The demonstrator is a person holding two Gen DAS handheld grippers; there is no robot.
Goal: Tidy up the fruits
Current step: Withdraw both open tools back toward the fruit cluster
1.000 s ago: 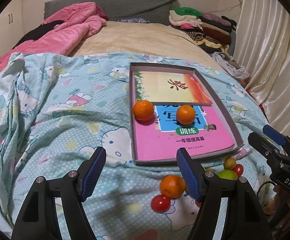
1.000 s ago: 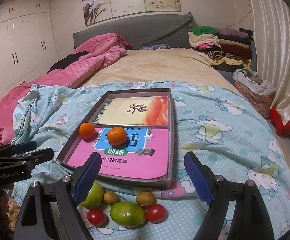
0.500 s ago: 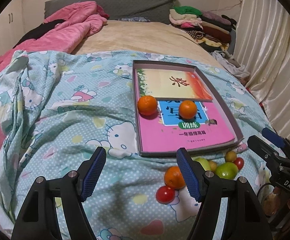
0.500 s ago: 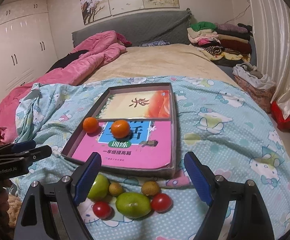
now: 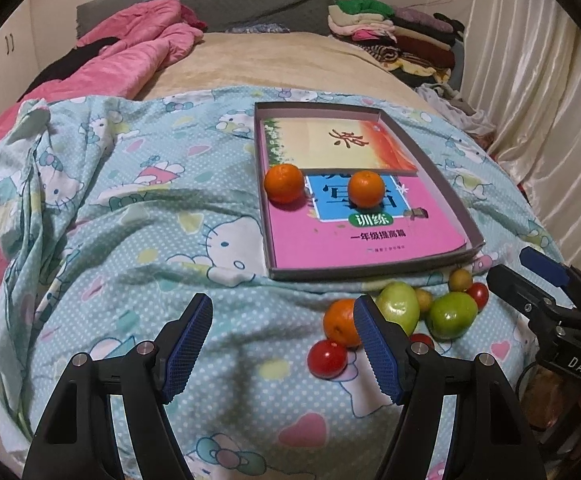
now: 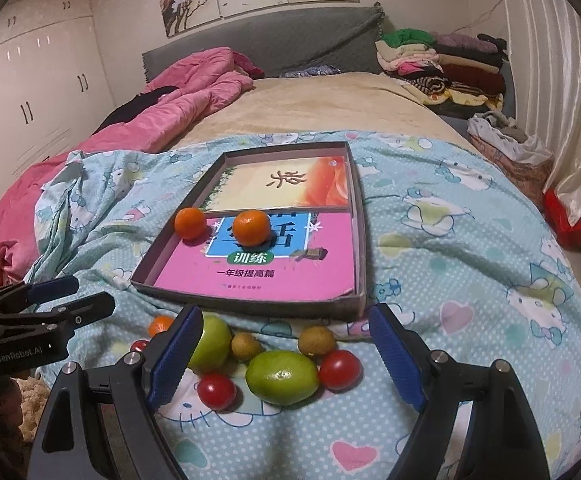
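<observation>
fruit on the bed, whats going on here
A person holds a two-finger tool in each hand over a bed, sorting fruit into a shallow box. Two oranges already sit in the box on top of books. A third orange, two green fruits, cherry tomatoes and small brown fruits lie on the blanket in front of it. The left tool and right tool are both open and hold nothing.
</observation>
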